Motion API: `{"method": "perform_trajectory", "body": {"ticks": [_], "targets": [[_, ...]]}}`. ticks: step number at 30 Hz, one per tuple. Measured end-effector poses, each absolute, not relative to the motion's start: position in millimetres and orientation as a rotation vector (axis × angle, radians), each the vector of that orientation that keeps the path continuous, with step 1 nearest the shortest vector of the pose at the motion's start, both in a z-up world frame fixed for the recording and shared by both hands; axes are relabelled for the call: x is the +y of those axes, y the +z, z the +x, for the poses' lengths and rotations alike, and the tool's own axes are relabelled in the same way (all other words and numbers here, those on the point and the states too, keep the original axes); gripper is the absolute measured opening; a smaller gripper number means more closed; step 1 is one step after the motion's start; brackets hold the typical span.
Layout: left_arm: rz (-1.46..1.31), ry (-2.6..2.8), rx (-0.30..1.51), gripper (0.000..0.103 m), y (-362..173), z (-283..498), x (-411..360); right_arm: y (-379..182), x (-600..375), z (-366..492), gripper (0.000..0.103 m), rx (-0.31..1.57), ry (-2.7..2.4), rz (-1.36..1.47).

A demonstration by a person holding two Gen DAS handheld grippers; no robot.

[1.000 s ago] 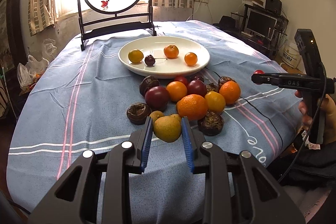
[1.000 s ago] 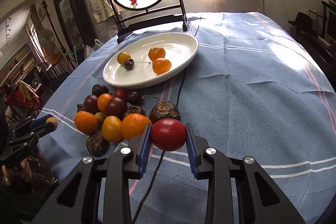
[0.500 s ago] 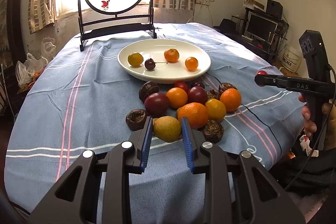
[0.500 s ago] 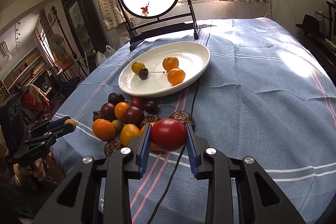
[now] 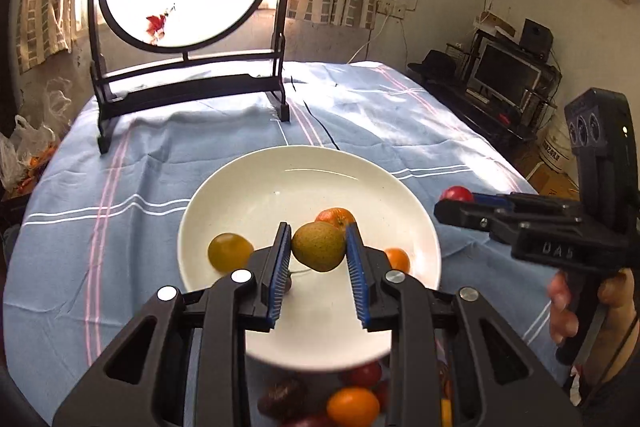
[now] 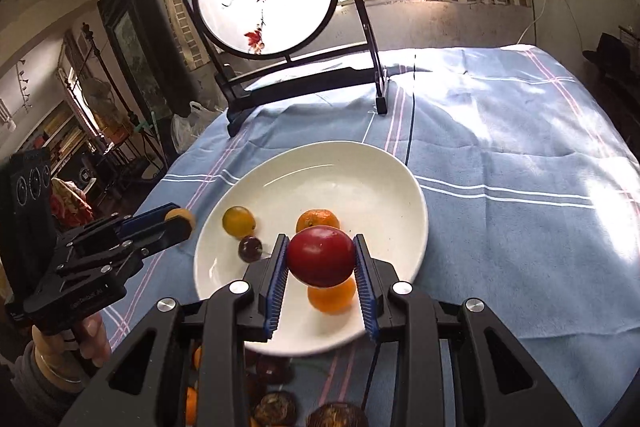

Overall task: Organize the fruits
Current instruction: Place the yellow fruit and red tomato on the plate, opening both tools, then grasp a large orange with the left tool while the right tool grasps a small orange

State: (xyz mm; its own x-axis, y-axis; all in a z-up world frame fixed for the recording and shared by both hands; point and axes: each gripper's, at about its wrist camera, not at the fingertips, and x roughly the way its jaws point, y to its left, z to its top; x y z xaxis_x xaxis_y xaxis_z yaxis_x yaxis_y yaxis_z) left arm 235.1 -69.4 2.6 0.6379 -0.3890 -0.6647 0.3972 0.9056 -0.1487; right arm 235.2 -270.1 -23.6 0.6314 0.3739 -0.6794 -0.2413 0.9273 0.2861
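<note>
My left gripper (image 5: 319,254) is shut on a yellow-green pear (image 5: 319,245) and holds it over the white plate (image 5: 256,187). My right gripper (image 6: 321,259) is shut on a red tomato (image 6: 321,256) above the same plate (image 6: 360,163). On the plate lie a yellow fruit (image 6: 238,221), a dark cherry (image 6: 250,248) and two oranges (image 6: 318,219). The right gripper with its tomato also shows in the left wrist view (image 5: 456,195), beside the plate's right rim. The left gripper shows in the right wrist view (image 6: 176,223), by the plate's left rim.
Several loose fruits (image 5: 352,405) lie on the blue cloth (image 5: 120,211) in front of the plate, partly hidden by the grippers. A round painted screen on a black stand (image 5: 188,27) stands behind the plate. A thin black cable (image 6: 411,123) runs across the cloth.
Both grippers have moved forward with their fruits, from over the loose pile to over the plate. The pile has dropped to the bottom edge of both views.
</note>
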Motion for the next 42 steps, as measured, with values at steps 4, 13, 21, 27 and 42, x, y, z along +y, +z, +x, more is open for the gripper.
{"method": "perform_trajectory", "body": {"ticks": [4,13,21,27,42], "targets": [[0.038,-0.422,0.851,0.027,-28,280,-87,-44,-265,262,0.034,0.853,0.330,0.173],[-0.076,-0.426,0.820,0.061,-12,263,-58,-26,-274,221,0.050,0.752,0.319,0.137],[0.111,-0.455,0.739,0.070,-6,131,-36,-30,-294,124,0.058,0.729,0.312,0.139],[0.219,-0.458,0.750,0.071,-42,48,-36,-50,-296,64,0.058,0.738,0.300,0.126],[0.254,-0.452,0.726,0.040,-62,36,-67,-65,-301,24,0.058,0.777,0.279,0.137]]}}
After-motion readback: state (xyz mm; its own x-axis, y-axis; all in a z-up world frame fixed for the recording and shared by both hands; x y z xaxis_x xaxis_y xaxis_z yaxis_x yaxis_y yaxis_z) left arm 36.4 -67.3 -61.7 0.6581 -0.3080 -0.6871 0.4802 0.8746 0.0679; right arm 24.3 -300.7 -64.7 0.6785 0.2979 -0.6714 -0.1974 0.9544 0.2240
